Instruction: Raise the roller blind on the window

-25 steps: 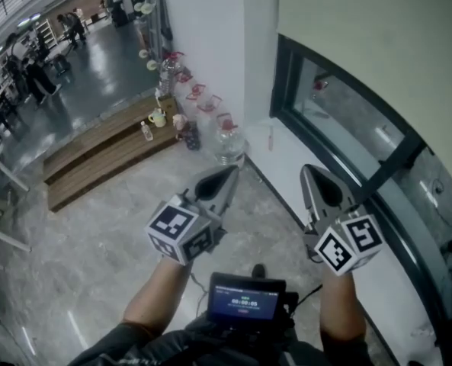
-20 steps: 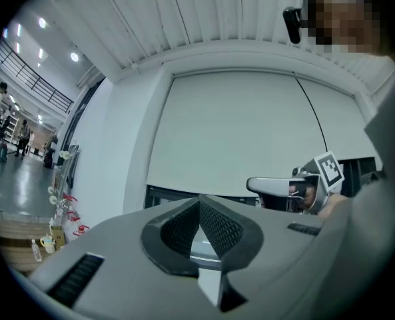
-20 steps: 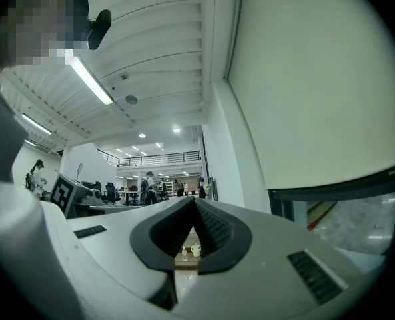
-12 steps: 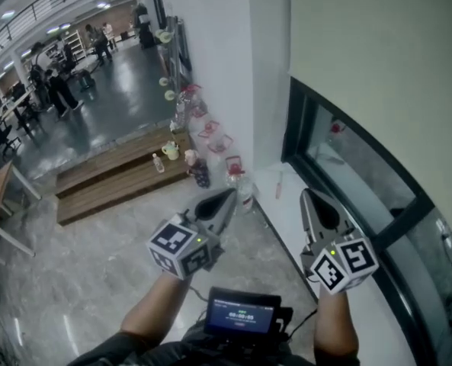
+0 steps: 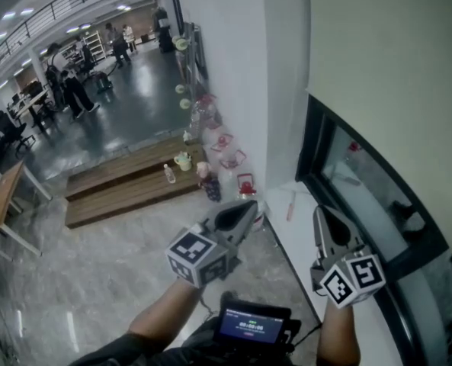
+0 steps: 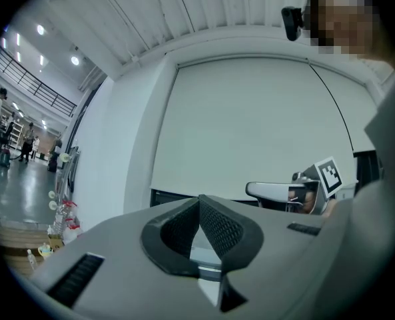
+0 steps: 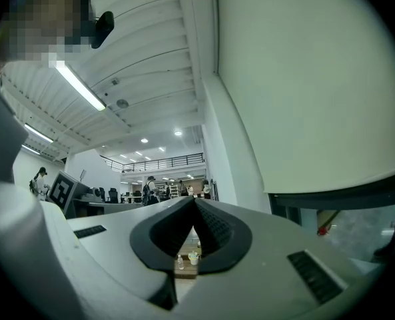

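- Head view: the roller blind (image 5: 386, 44) hangs at about 1 o'clock and covers the upper part of the window (image 5: 311, 149). Only a low band of glass is free, so I judge the raising is not yet begun.
- My left tool (image 5: 241, 216) is at 6 o'clock, clenched with nothing in it; the left gripper view shows its tips together.
- My right tool (image 5: 328, 223), at 5 o'clock above the white sill (image 5: 296, 242), is also clenched and empty.
- I hold both level and closed, I think, because nothing to grasp is in reach. I cannot find a pull cord with certainty.
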Motion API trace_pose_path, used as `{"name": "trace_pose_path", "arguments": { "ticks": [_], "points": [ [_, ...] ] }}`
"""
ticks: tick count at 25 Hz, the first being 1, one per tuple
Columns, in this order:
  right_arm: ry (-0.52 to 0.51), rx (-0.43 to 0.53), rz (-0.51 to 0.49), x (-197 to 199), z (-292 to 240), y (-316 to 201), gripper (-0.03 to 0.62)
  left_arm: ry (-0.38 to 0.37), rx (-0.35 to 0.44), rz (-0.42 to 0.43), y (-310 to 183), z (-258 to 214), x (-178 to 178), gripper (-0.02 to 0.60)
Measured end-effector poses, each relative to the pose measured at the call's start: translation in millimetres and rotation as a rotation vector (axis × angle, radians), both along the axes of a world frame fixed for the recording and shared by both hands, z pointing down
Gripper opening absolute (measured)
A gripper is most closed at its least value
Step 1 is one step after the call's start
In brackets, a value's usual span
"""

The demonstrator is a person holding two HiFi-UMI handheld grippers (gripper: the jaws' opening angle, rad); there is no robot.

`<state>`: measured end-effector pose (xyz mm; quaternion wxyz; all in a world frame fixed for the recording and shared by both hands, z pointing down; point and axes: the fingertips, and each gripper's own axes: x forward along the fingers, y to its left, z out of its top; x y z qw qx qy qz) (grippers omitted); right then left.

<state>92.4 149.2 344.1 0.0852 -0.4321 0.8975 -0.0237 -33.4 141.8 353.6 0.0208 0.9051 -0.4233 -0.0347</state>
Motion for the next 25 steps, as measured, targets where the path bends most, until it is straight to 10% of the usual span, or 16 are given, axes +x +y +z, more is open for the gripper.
{"name": "trace_pose_path", "arguments": {
  "ticks": [25],
  "points": [
    [0.037, -0.009, 0.149, -50.6, -7.9, -220.3, 0.015, 0.003, 0.039, 0.167, -236.1, -6.9, -46.3, -0.008]
  ]
}}
